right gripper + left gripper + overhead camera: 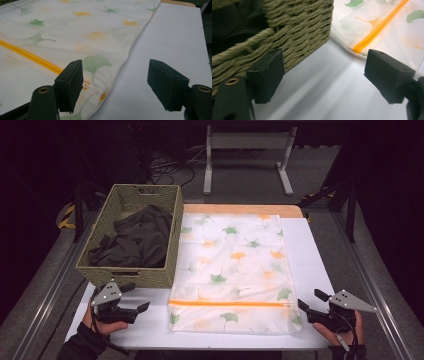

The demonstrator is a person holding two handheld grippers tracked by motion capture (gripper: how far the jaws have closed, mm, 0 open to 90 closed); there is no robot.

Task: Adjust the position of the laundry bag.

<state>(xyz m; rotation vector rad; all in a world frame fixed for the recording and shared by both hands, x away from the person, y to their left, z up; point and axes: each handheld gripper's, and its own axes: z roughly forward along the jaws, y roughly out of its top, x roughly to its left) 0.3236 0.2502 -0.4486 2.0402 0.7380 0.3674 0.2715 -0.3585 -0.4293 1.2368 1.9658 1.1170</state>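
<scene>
Laundry bag (232, 270) flat, long axis running away from the person, orange zipper (230, 303) crosswise near end; both grippers released.

Rough woven wicker basket (172, 251), matt dark cloth (135, 240), thin printed fabric bag (235, 265), smooth matt white tabletop (310, 255)

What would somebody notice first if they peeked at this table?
Probably the big white laundry bag printed with green and orange leaves, lying flat in the middle of the table, an orange zipper running across its near end. To its left stands a woven basket with dark clothes heaped inside. At the near edge, the left gripper and right gripper rest open, one on each side of the bag.
</scene>
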